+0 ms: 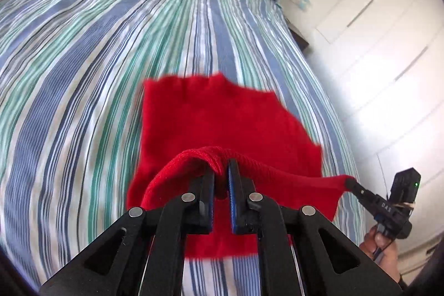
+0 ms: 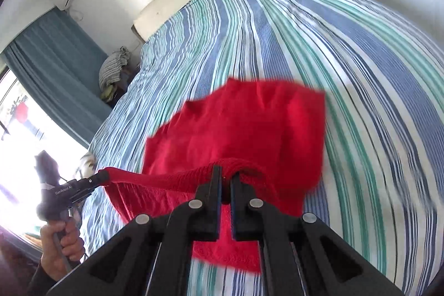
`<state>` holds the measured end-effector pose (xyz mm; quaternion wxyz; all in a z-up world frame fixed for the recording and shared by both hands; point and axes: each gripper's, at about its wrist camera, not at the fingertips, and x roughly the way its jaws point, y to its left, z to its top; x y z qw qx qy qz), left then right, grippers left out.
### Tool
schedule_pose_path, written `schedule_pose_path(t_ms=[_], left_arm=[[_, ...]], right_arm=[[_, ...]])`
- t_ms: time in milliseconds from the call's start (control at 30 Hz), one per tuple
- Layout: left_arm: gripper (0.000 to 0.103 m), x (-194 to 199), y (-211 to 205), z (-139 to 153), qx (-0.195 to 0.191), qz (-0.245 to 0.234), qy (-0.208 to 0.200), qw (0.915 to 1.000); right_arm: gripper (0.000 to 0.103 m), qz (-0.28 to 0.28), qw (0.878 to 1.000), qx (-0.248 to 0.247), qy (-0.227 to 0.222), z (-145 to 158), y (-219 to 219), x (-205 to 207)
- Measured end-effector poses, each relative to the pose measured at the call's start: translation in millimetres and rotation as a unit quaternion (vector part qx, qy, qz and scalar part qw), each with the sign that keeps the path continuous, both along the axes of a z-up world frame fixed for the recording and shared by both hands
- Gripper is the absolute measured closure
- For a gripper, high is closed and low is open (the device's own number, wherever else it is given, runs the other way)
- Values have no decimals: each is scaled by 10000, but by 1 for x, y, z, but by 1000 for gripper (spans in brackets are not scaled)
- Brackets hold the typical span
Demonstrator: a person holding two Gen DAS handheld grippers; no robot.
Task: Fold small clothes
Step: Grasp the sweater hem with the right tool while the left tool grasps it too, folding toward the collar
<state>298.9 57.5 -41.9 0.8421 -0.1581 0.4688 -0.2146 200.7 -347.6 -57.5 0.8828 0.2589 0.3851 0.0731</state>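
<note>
While seemingly lifted, tongs (image 1: 221,171) pinch garment (image 1: 211,118).

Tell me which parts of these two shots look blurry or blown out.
Left wrist view: striped bedspread smeared by motion, red garment soft-edged, wardrobe doors glaring. Right wrist view: bedspread streaked at right, window overexposed; both fisheye-bent.

Striped bed (image 1: 111,60), white wardrobe (image 1: 374,60)
</note>
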Motion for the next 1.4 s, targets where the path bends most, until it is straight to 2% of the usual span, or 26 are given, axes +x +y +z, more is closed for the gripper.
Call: schedule_pose_path(t_ms=[100, 167, 200, 233, 267, 300, 333, 467, 533, 600, 633, 667, 700, 733, 767, 800, 833, 900, 933, 1033, 1200, 1300, 1400], left_arm=[[96, 56, -22, -16, 260, 208, 70, 9994], [88, 87, -31, -31, 504, 390, 186, 9978], [77, 100, -34, -35, 680, 559, 232, 9959], [49, 113, -36, -40, 868, 782, 290, 9927], [35, 122, -34, -43, 920, 930, 322, 9909], [22, 128, -28, -44, 870, 1095, 262, 9898], [19, 132, -23, -42, 817, 1209, 179, 9891], [19, 130, -7, -36, 713, 1182, 29, 9904], [20, 106, -4, -31, 812, 1005, -211, 9914], [17, 82, -16, -24, 806, 484, -529, 9942], [13, 72, -27, -26, 922, 151, -650, 9935], [11, 63, -39, -31, 1207, -121, -746, 9898], [7, 62, -48, -37, 1495, -217, -766, 9856], [5, 66, -53, -50, 1894, -236, -645, 9795], [6, 76, -50, -68, 2368, -21, -312, 9711], [13, 85, -38, -81, 2601, 289, -8, 9651], [18, 88, -21, -88, 2547, 547, 211, 9652], [17, 81, 27, -88, 1622, 1034, 494, 9801], [17, 71, 43, -83, 1397, 1144, 481, 9824], [13, 35, 59, -64, 1655, 1007, 150, 9809], [7, -44, 52, -50, 1977, 651, -123, 9780], [7, -67, 44, -49, 2212, 649, -230, 9728], [7, -78, 41, -51, 2476, 676, -292, 9661]], right_arm=[[98, 2, 9999, -104, 45, -3, -11, 64], [98, -94, 9999, -41, 120, -14, -18, 104], [96, -120, 9998, 99, 122, -22, -23, 121], [92, -147, 9996, 180, 184, -31, -27, 135], [88, -250, 9992, 158, 261, -36, -31, 145], [76, -413, 9986, 98, 314, -41, -35, 152], [72, -534, 9980, 89, 321, -44, -39, 153], [72, -548, 9985, 37, 71, -32, -43, 133], [72, -255, 9993, -242, -93, -19, -31, 118], [72, 357, 9982, -441, -198, -12, -7, 108], [69, 720, 9960, -497, -157, -13, 8, 103], [66, 1035, 9933, -520, -7, -19, 22, 100], [61, 1223, 9904, -618, 203, -27, 34, 97], [61, 1314, 9867, -826, 477, -39, 42, 92], [61, 1273, 9827, -1095, 783, -53, 45, 87], [61, 1116, 9817, -1211, 956, -62, 40, 78], [62, 955, 9850, -1087, 944, -62, 30, 66], [61, 668, 9898, -1023, 735, -46, 10, 40], [58, 578, 9910, -1070, 563, -34, 0, 25], [39, 381, 9906, -1285, 288, -13, -23, -6], [38, -13, 9916, -1216, 449, -22, -50, -42], [38, -201, 9929, -969, 653, -38, -52, -55], [38, -314, 9944, -717, 714, -46, -49, -49]])
